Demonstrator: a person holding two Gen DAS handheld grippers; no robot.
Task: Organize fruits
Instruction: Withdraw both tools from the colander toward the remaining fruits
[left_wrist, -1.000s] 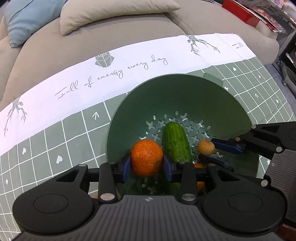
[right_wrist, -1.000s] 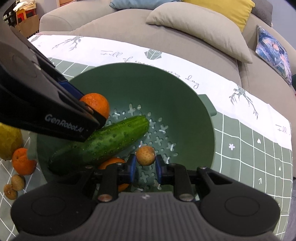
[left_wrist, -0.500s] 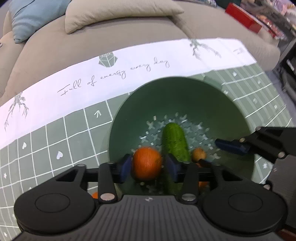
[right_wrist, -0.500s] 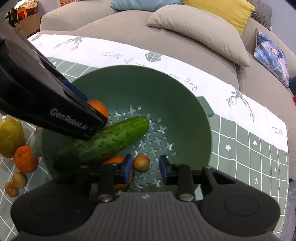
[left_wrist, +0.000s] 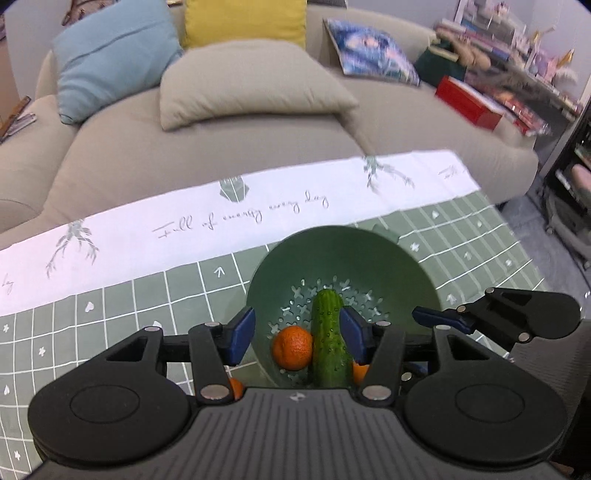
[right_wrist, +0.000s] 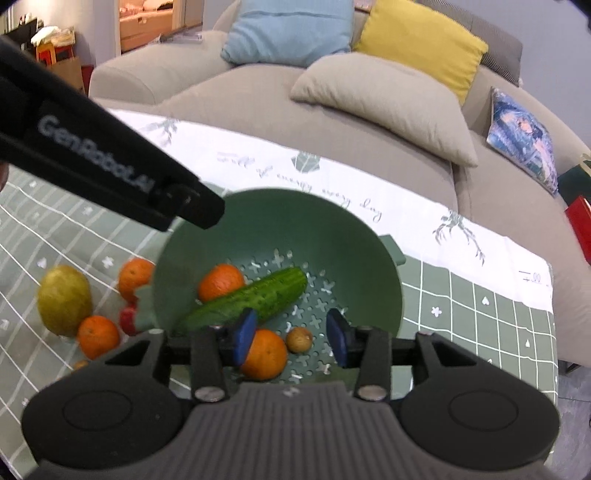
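**Both grippers open above the green colander**

We take the green colander (right_wrist: 369, 258) as our landmark. Inside it lies a cucumber (right_wrist: 255, 299) stretched across the perforated bottom. On the far side of the cucumber, against the colander's left wall, rests one orange (right_wrist: 220, 282). On the near side sit a second orange (right_wrist: 265, 354) and, just beside it to the right, a small brown fruit (right_wrist: 300, 339).

Our left gripper (left_wrist: 297, 334) hangs over the colander with its jaws apart and nothing pressed between the pads; they have just been opening. Through the gap we see an orange (left_wrist: 292, 347) and the cucumber (left_wrist: 328, 339) lying below in the colander.

Our right gripper (right_wrist: 291, 336) is likewise open above the colander's near edge, its jaws having just been opening, with the near orange and the brown fruit lying loose below.

Left of the colander, on the green checked surface (right_wrist: 480, 314), lie a yellow-green pear (right_wrist: 64, 299), an orange against the colander's outer wall (right_wrist: 135, 275), another orange nearer us (right_wrist: 98, 336), and a small red fruit (right_wrist: 127, 321) by the colander's rim
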